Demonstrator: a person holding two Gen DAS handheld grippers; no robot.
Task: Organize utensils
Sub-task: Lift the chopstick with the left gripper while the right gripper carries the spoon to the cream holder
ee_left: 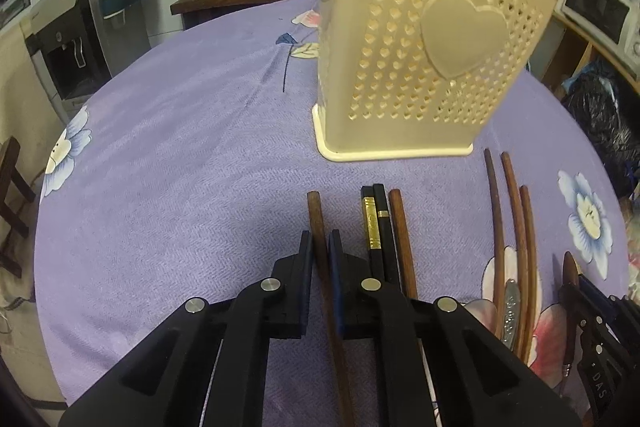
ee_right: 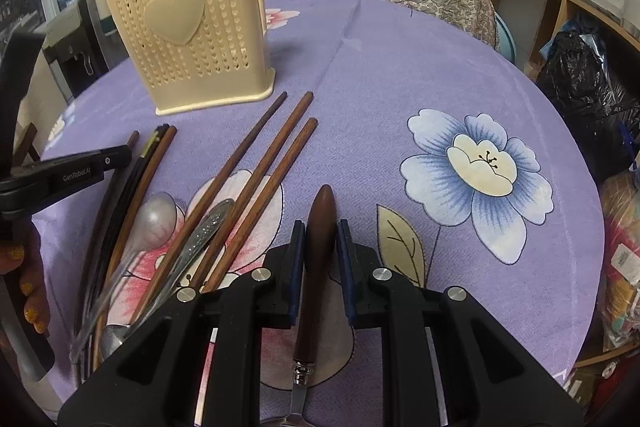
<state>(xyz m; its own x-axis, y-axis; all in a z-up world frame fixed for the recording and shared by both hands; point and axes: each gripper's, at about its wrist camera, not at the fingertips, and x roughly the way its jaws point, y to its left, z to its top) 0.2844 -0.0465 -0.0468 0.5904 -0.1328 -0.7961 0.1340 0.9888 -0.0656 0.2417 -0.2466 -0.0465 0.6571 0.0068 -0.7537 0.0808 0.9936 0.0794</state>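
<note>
Straddling a single wooden chopstick [ee_left: 320,247], your left gripper [ee_left: 320,247] has its jaws nearly closed around the shaft near its blunt end, though you cannot tell from this view whether the pads are truly pinching it yet. Your right gripper [ee_right: 320,239] stands a little wider, its pads flanking the dark wooden handle [ee_right: 320,227] of a metal utensil whose steel neck shows below; a sliver of gap seems to remain on each side, so treat that hold as unconfirmed too.

Both pieces lie flat on the purple flowered cloth of the counter [ee_left: 180,147], in front of the cream perforated holder [ee_left: 420,47] that stands upright. Between your two grippers lie the rest: a black pair with gold bands [ee_left: 374,223], more brown chopsticks [ee_right: 256,179] and two silver spoons [ee_right: 156,223].

The chopstick should be light, stiff and smooth, likely to swivel if pinched at one point, so grip firmly and tip it slowly. The handled utensil is probably heavier at its metal end; a hold on the fat middle of the handle, where you are now, looks sound, but expect it to droop. The soft cloth may drag under the fingertips as you close.
</note>
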